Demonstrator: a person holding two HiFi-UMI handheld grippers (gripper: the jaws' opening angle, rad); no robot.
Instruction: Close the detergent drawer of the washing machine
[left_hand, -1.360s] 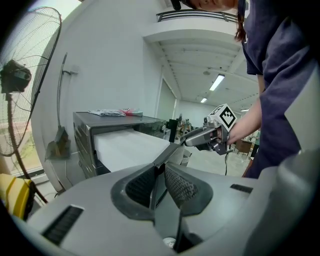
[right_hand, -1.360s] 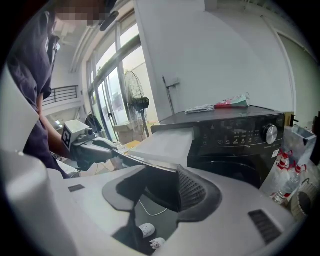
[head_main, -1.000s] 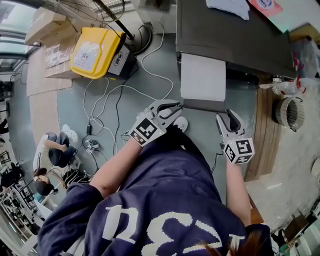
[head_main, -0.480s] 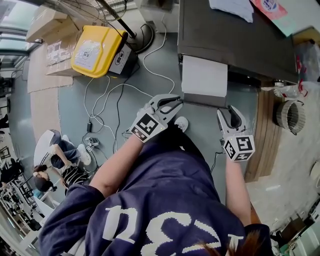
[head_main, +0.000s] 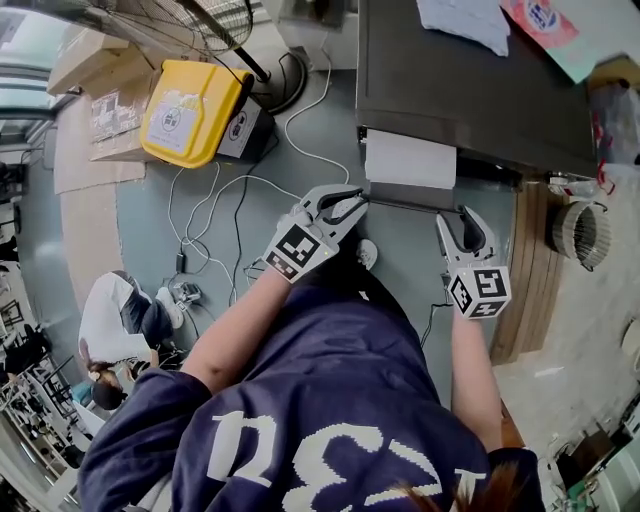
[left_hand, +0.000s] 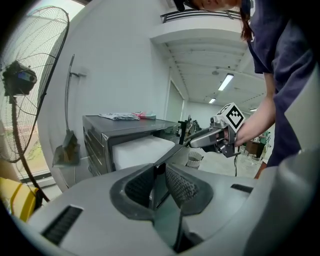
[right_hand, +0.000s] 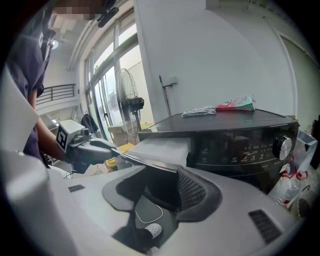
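nothing reads clearly. the large white characters on the person's dark top (head_main: 300, 440) are cut off and cannot be made out. the label on the yellow case (head_main: 180, 105), the round logo on the packet (head_main: 542, 18) at the washing machine (head_main: 470, 80) top's far edge, and the control panel (right_hand: 235, 146) marks are too small.

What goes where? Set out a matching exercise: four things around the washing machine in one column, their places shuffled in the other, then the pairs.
1 detergent drawer
2 yellow case
3 cloth
4 woven basket

A on the floor at left
B on the washing machine top
C sticking out of its front
D on wooden boards at right

Pairs: 1-C, 2-A, 3-B, 4-D
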